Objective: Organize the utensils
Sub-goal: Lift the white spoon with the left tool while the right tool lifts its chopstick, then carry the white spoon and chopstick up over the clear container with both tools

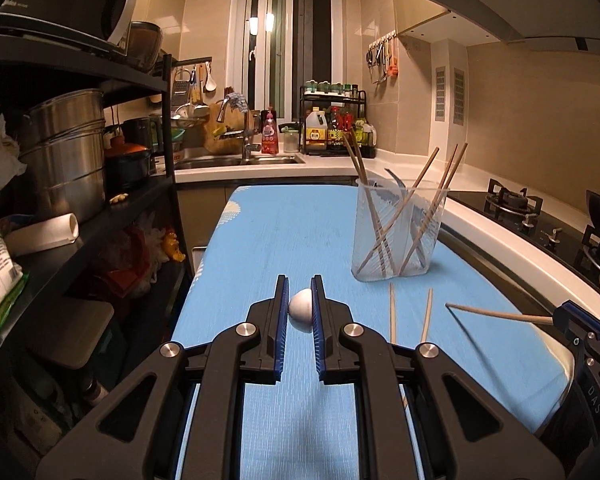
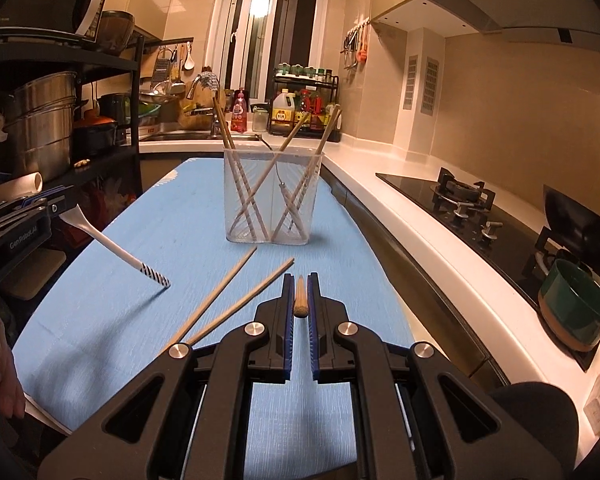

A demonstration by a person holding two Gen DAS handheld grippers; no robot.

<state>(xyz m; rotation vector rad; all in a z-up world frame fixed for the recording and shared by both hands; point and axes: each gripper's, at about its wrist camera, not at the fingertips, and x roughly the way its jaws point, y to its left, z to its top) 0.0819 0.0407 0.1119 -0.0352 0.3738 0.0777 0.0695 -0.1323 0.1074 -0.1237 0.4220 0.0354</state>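
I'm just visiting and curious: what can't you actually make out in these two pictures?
- Left wrist view: the spoon; the left gripper hides its handle.
- Right wrist view: the held chopstick shows end-on only.
- Both views: the two loose chopsticks run under the grippers.

Both wrist cameras look forward and slightly down along their own fingers, close above the blue desk point(image 1: 280, 232). Both views share the clear holder point(image 1: 396, 232) and far window point(image 2: 260, 20).
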